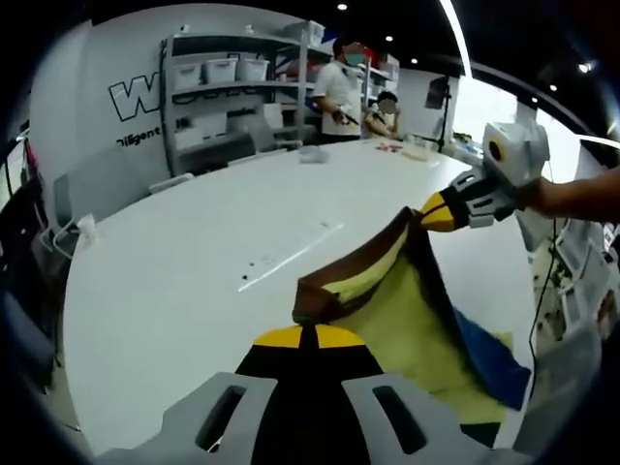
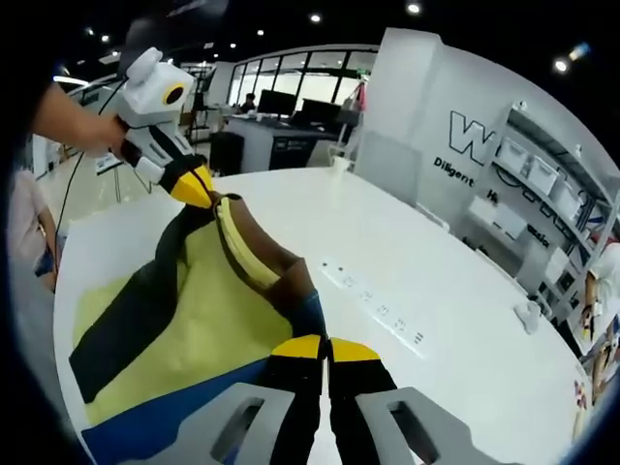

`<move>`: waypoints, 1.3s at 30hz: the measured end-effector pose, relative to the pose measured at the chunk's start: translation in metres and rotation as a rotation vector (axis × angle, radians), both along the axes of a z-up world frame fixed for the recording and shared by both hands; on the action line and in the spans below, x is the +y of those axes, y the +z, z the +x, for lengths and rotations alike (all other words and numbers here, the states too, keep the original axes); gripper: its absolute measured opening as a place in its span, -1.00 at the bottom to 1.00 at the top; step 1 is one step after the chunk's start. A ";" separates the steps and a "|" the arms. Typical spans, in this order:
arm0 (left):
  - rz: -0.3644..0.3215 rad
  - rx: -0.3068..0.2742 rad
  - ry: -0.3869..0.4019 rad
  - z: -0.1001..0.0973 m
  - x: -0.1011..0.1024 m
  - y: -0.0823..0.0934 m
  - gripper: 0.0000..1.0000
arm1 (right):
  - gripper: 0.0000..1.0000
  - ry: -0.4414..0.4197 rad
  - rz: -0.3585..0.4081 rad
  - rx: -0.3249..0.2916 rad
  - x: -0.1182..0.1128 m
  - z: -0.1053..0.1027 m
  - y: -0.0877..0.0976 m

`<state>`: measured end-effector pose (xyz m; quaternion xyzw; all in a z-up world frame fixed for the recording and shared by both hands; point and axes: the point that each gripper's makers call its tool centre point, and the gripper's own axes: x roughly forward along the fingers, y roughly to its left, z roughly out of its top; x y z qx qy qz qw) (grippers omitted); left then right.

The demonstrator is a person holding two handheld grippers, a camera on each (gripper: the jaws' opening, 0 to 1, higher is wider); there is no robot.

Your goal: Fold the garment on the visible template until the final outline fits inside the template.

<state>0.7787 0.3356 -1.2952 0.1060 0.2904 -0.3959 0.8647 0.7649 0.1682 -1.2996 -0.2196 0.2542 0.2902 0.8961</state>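
The garment (image 1: 407, 310) lies on the table (image 1: 194, 281), at 4 o'clock. The shelving unit (image 1: 232, 97) stands behind, at 11 o'clock.

Table (image 1: 194, 252) wide open beyond garment (image 1: 407, 320); only tape strip (image 1: 291, 254) lying flat there. Small items (image 1: 407, 147) at far edge, chairs (image 1: 97, 189) around rim, shelves (image 1: 228, 92) well apart.

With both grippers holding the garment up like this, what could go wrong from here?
1. The left gripper and right gripper each pinch only a narrow bit of the garment; it may slip out when pulled.
2. The garment hangs loosely between them, so the fold may land wrinkled or crooked.
3. It lies close to the edge of the white table; a careless pull might drag part of it off.
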 end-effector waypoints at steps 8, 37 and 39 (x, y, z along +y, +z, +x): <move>0.070 -0.036 0.002 0.023 0.001 -0.023 -0.99 | -1.00 -0.043 -0.011 0.034 -0.001 0.023 -0.025; 0.244 -0.046 0.029 0.056 0.023 -0.124 -0.98 | -1.00 -0.092 -0.166 0.106 0.000 0.046 -0.116; 0.244 -0.044 0.029 0.058 0.023 -0.126 -0.98 | -1.00 -0.105 -0.169 0.115 -0.001 0.049 -0.120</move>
